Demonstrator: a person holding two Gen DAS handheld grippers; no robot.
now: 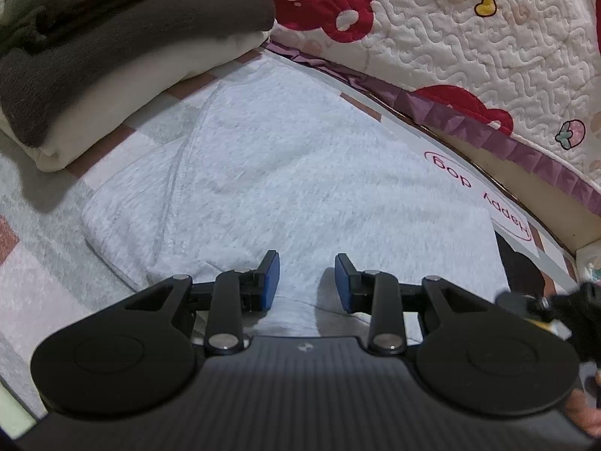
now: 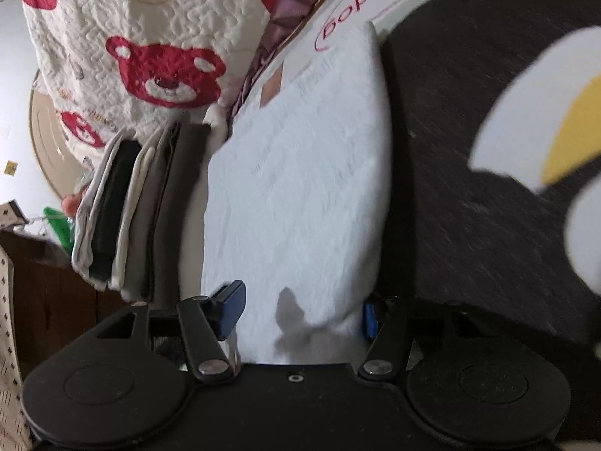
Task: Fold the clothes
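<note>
A folded white fleece garment (image 1: 285,173) lies flat on a checked play mat (image 1: 45,282). My left gripper (image 1: 307,282) hovers open just above the garment's near edge, with nothing between its blue pads. In the right wrist view the scene is turned sideways. There the same garment (image 2: 300,173) fills the middle, and my right gripper (image 2: 300,315) is open and straddles its near edge. One blue pad (image 2: 231,310) lies on the upper side. The other pad (image 2: 370,319) is half hidden between the garment and the mat's black print (image 2: 469,150).
A stack of folded clothes (image 1: 112,56) in grey, brown and cream sits beside the garment, also seen in the right wrist view (image 2: 142,206). A quilted cover with red bears (image 1: 488,37) hangs along the mat's far side. A person's hand (image 1: 586,413) shows at the lower right.
</note>
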